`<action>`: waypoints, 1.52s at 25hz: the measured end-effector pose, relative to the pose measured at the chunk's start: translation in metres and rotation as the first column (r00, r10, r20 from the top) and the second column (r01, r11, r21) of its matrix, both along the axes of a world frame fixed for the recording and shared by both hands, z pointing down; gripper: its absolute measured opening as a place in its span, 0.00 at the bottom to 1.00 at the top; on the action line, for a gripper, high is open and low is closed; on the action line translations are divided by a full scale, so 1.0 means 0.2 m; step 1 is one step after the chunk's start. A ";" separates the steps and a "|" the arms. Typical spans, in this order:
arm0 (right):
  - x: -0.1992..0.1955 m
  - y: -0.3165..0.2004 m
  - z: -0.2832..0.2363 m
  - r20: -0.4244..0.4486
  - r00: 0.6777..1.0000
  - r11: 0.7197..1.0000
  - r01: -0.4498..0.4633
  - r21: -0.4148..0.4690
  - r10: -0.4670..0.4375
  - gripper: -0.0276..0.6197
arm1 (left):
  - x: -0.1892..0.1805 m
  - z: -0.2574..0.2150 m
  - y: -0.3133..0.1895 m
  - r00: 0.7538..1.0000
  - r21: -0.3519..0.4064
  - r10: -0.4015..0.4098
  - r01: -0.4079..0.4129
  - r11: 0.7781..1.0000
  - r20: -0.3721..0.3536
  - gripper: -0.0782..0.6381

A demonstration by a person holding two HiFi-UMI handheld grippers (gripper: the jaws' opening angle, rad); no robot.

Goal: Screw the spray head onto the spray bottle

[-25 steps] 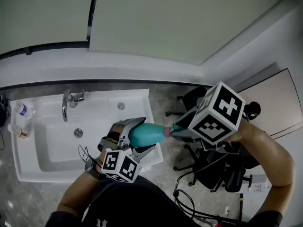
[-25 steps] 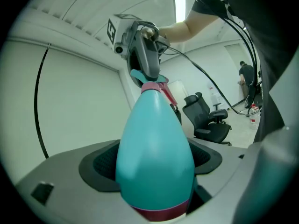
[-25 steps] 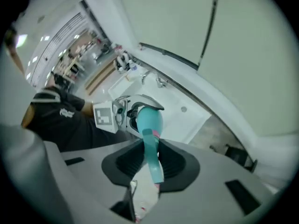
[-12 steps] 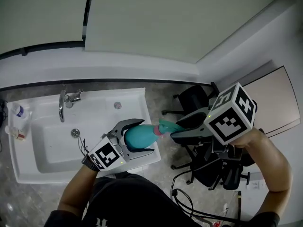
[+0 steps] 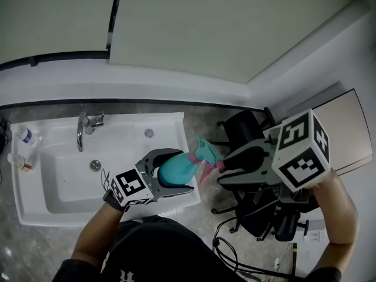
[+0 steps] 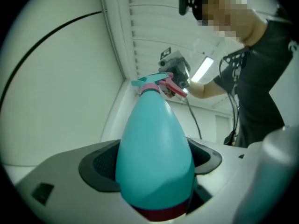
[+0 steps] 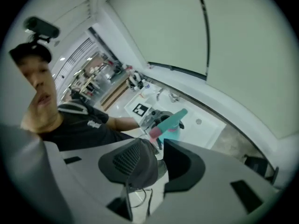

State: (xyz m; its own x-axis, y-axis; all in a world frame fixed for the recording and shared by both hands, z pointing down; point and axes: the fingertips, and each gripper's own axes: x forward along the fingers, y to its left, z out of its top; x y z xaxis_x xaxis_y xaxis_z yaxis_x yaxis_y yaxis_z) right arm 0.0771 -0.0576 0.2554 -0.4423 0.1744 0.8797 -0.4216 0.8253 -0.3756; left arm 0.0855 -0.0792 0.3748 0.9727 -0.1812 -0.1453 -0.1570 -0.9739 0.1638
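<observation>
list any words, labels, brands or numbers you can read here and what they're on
No text here can be read.
Shirt: small white print, too blurred to read.
Two small bottles by the sink: labels too small to read.
Marker cubes: black and white square patterns only, no letters or numbers.
Spray bottle: no print shows.

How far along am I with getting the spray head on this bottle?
Mostly done, it seems: the spray head sits on the neck of the bottle. In hand: the left gripper clamps the bottle. The jaws of the right gripper have just been opening, nothing between them. Left: maybe a final tightening; how firmly it is screwed cannot be seen.
</observation>
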 end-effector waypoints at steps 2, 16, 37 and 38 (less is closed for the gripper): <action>0.04 0.05 -0.10 0.000 0.974 0.966 0.225 0.131 -0.227 0.27 | -0.03 -0.03 0.06 0.991 -0.031 0.120 -0.121 0.992 -0.056 0.70; -0.12 0.13 0.07 -0.382 0.415 0.184 0.838 0.513 -0.826 0.35 | -0.04 -0.13 0.39 0.822 -0.050 0.565 -0.568 0.821 -0.070 0.70; 0.03 0.04 0.28 -0.286 0.843 0.851 0.507 0.141 -0.455 0.24 | 0.02 -0.01 0.16 0.919 0.170 0.035 -0.110 0.979 0.392 0.69; 0.04 0.00 0.29 -0.257 0.900 0.916 0.387 0.104 -0.351 0.24 | 0.00 0.00 0.11 0.888 0.250 -0.100 -0.017 0.968 0.449 0.69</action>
